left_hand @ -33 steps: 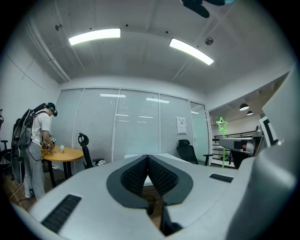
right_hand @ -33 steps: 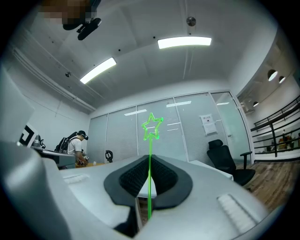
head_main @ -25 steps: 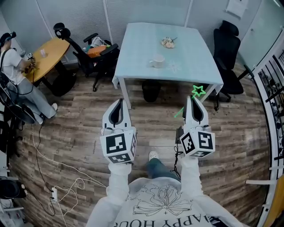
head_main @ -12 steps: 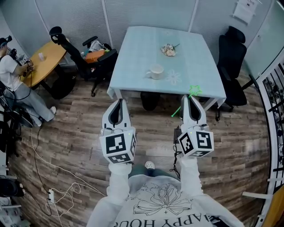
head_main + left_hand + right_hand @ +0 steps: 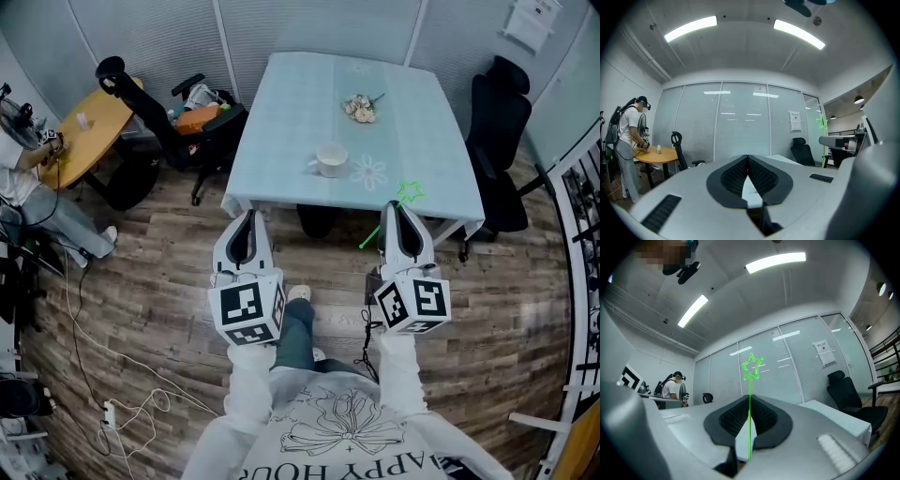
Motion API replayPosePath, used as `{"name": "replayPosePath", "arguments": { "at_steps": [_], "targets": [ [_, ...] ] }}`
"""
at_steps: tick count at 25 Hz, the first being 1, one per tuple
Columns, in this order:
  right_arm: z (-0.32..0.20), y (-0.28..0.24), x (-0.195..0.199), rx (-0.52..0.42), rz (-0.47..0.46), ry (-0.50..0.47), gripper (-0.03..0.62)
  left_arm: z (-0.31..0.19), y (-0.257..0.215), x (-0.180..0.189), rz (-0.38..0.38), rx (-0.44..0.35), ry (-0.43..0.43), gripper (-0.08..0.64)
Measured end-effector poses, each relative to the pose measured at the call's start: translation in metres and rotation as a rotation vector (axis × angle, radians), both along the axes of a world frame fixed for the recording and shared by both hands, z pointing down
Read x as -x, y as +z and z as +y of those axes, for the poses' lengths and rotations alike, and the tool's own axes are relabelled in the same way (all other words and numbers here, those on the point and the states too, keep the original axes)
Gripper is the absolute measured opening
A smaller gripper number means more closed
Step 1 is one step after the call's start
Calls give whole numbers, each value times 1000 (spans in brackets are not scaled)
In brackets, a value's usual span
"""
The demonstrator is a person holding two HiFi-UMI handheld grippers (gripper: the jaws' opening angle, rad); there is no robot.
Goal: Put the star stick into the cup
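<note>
A thin green star stick [image 5: 409,193] [image 5: 750,380] stands up between the jaws of my right gripper [image 5: 403,217] [image 5: 750,414], which is shut on it; its star head sits over the table's near edge. The white cup [image 5: 330,159] stands on the pale blue table [image 5: 281,112], left of and beyond the star. My left gripper [image 5: 247,225] [image 5: 747,159] is shut with nothing in it, held over the floor in front of the table's left corner. The star stick [image 5: 821,123] also shows at the right of the left gripper view.
A small flower bunch [image 5: 357,108] lies further back on the table and a flower print [image 5: 369,172] is right of the cup. Black office chairs [image 5: 497,150] stand right and left [image 5: 187,122] of the table. A person [image 5: 23,178] is at a round wooden table [image 5: 89,122] at far left. Cables [image 5: 141,394] lie on the floor.
The table has drawn closer in the head view as I stepped forward. The star now sits over the table's near edge. Both grippers keep their pose.
</note>
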State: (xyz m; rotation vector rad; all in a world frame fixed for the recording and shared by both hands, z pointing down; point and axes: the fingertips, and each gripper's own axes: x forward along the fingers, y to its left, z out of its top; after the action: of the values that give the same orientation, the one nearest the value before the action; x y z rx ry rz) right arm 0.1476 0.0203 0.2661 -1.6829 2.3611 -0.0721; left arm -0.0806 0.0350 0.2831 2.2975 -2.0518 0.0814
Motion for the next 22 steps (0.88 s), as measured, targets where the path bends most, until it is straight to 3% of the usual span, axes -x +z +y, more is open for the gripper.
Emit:
{"name": "replayPosePath", "arguments": {
  "at_steps": [11, 22],
  "targets": [
    [-102, -4, -5, -11, 2, 40, 21, -116, 6, -11, 8, 13, 52, 6],
    [-226, -2, 13, 1, 6, 70, 21, -247, 8, 7, -1, 29, 96, 6]
  ]
}}
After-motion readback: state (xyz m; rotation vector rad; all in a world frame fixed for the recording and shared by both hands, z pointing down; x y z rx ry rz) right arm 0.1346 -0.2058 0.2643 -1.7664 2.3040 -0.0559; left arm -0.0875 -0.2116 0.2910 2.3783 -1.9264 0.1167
